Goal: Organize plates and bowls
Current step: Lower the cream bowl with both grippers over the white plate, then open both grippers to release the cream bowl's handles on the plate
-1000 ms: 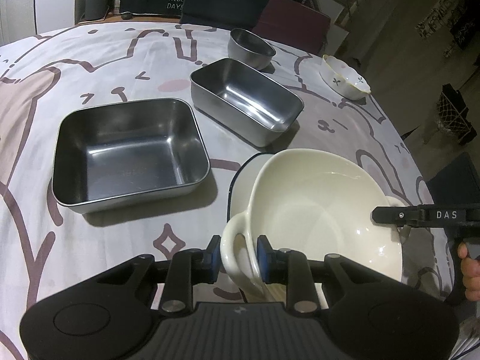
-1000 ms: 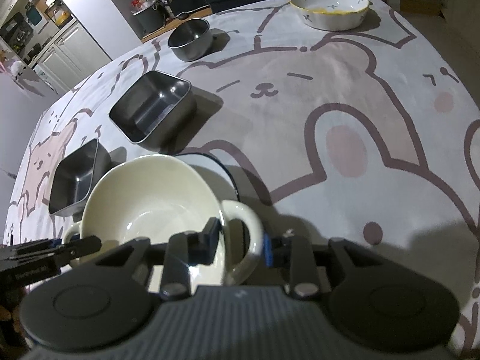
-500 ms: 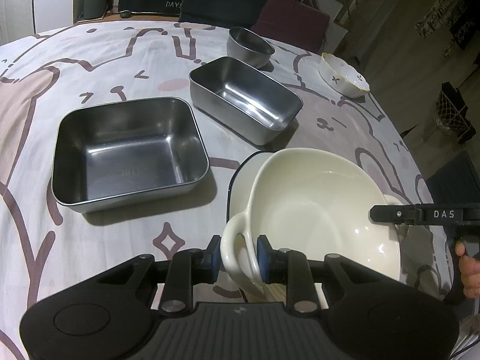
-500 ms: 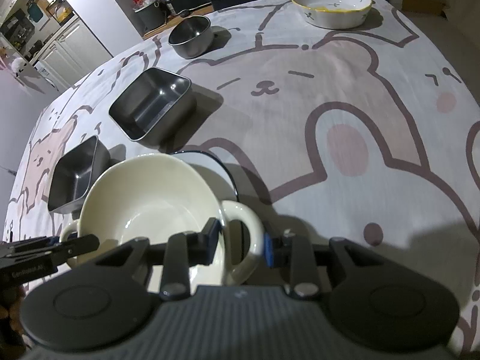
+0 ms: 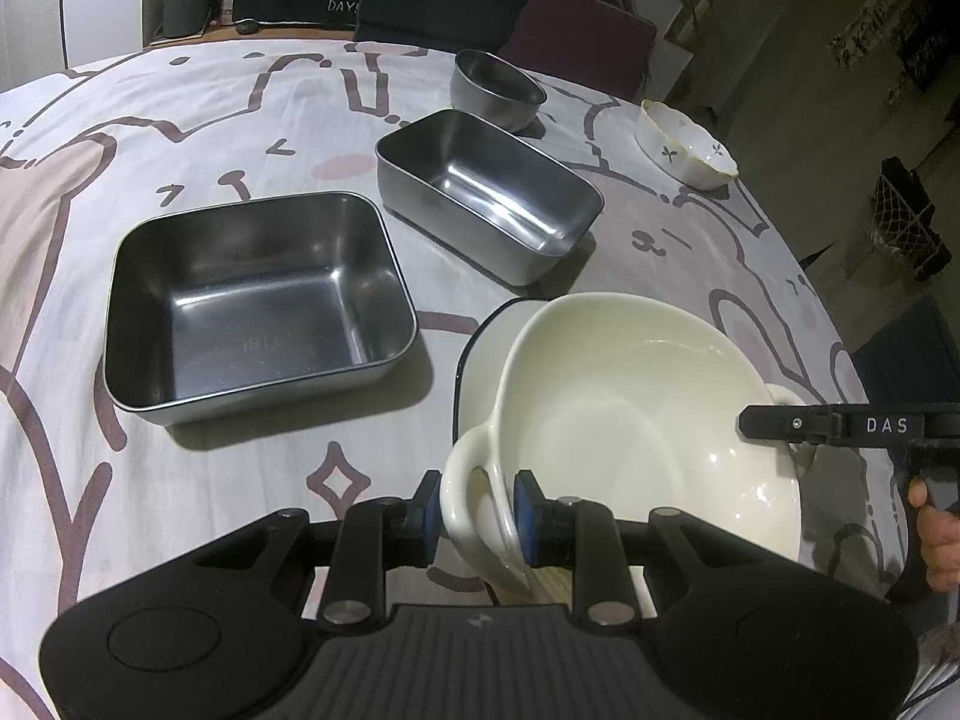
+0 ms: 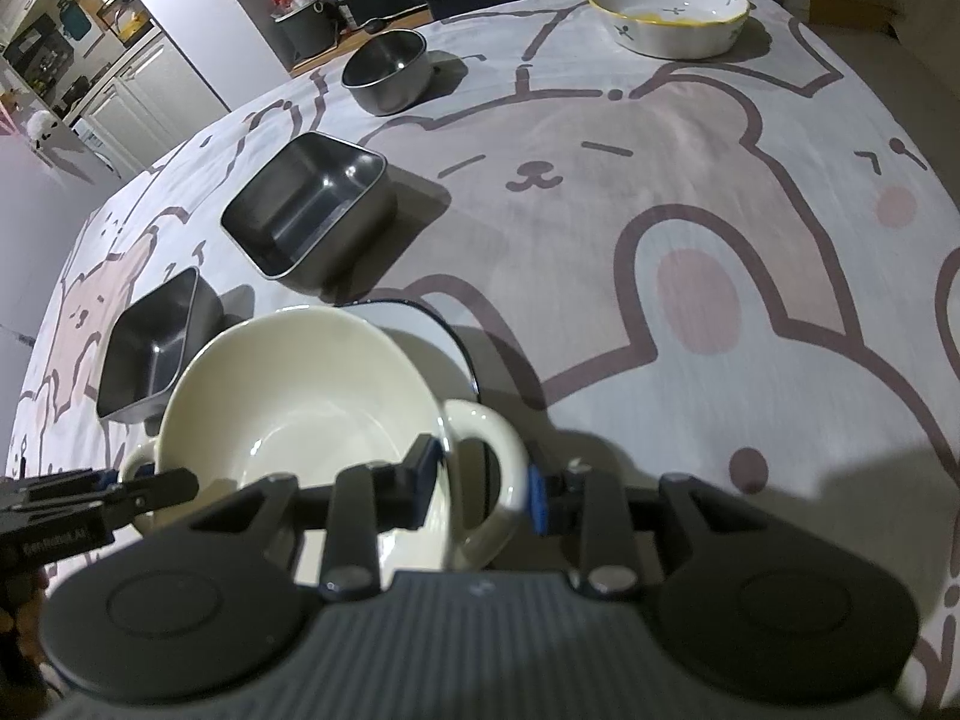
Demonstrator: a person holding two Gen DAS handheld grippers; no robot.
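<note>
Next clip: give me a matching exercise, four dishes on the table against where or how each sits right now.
Things:
1. cream two-handled ceramic bowl
2. round stainless steel bowl
3. white scalloped bowl with leaf print
4. white plate with dark blue rim

Places:
A. partly under the cream bowl
B. far edge, on its own, yellow inside
C. gripped at both handles by the left gripper and right gripper
D. just beyond the two rectangular steel pans

Pairs: 1-C, 2-D, 3-B, 4-A
</note>
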